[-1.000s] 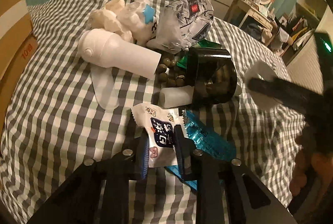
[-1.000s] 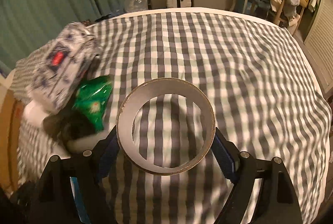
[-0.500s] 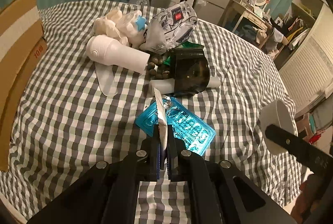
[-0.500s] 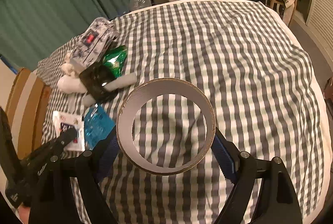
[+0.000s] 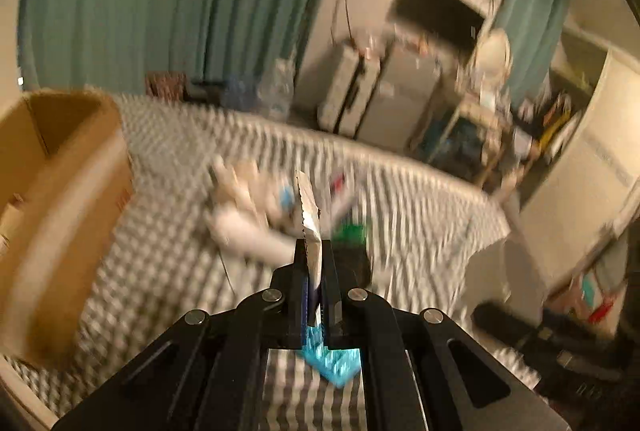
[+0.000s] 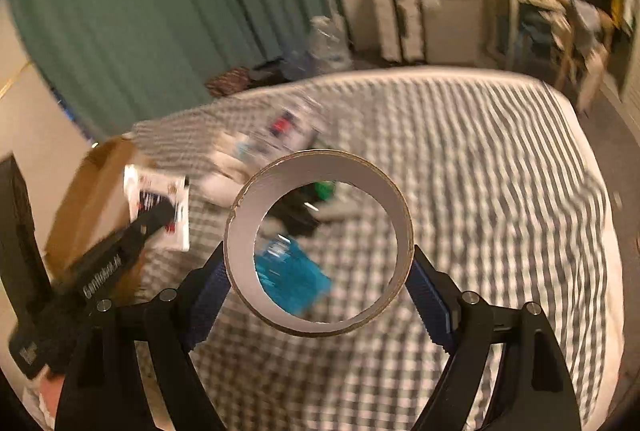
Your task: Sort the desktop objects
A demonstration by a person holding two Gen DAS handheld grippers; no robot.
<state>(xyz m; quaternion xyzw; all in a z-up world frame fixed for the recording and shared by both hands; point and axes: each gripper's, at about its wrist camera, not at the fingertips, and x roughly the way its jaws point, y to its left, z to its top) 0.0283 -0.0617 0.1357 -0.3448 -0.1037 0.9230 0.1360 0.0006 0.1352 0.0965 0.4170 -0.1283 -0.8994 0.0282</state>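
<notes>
Cardboard box (image 5: 60, 199) far left, beside the checked cloth (image 6: 500, 191). Left gripper (image 5: 316, 271) pinched tight on a white snack sachet (image 5: 310, 227), serrated edge up, lifted clear of the cloth. Blue packet (image 6: 296, 279) lying flat below. Right gripper (image 6: 320, 271) spread wide, clamping a cardboard tape ring (image 6: 320, 167) by its outer wall, airborne.

Right gripper (image 6: 320, 271) clamped on a tape roll (image 6: 320, 243) above the checked cloth (image 6: 480, 191). Blue packet (image 6: 296, 279) visible through the ring. Left gripper (image 6: 160, 215) pinching a white packet (image 6: 156, 199) by the cardboard box (image 6: 88, 199).
</notes>
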